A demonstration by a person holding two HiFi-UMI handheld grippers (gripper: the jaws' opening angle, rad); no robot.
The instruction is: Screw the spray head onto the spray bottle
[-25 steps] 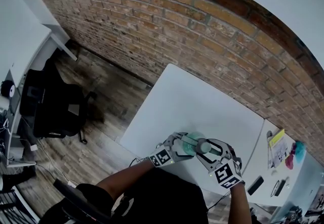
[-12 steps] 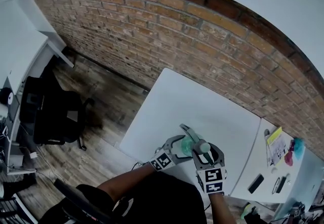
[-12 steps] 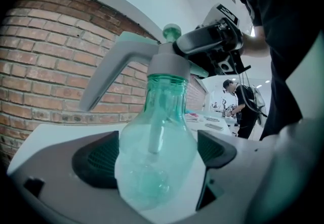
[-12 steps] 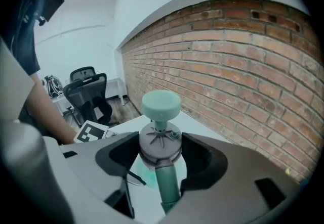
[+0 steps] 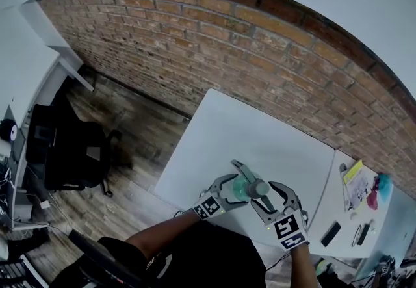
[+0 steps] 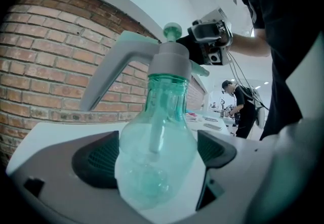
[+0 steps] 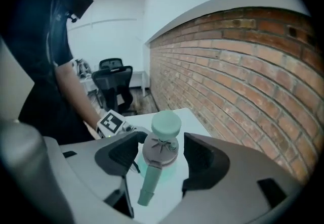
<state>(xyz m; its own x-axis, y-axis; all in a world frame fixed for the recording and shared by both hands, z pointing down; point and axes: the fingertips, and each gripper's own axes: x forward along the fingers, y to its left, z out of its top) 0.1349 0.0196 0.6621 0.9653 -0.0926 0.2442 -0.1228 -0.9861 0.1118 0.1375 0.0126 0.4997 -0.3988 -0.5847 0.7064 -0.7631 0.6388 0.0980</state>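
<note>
Looking down, we see the brick wall (image 5: 195, 39) behind the white table (image 5: 260, 130), and over the table's near part our two tools meet. The left gripper (image 6: 154, 160) is clamped on the belly of the spray bottle (image 6: 162, 117), both dark pads against the clear green plastic, holding it upright. We cannot tell whether its base rests on the table. The right gripper (image 7: 161, 162) brackets the spray head (image 7: 161, 148), which sits on the bottle's neck. Its jaws stand slightly apart: one pad lies close to the grey collar and a sliver of gap shows at the other, so we judge it loose rather than gripping. The pale green pump knob (image 7: 166, 124) tops the head.

Half a second ago the right gripper's marker cube sat almost straight below the bottle in the head view, swung round from where it was a second ago. Now it is back out to the right, while the left gripper and bottle have hardly moved. We read that as one twisting stroke finished and the wrist rewound for another. The head is threaded on but, in our judgement, not yet tight. The next move calls for closing on the collar and turning the same way while the left stops the bottle spinning.
</note>
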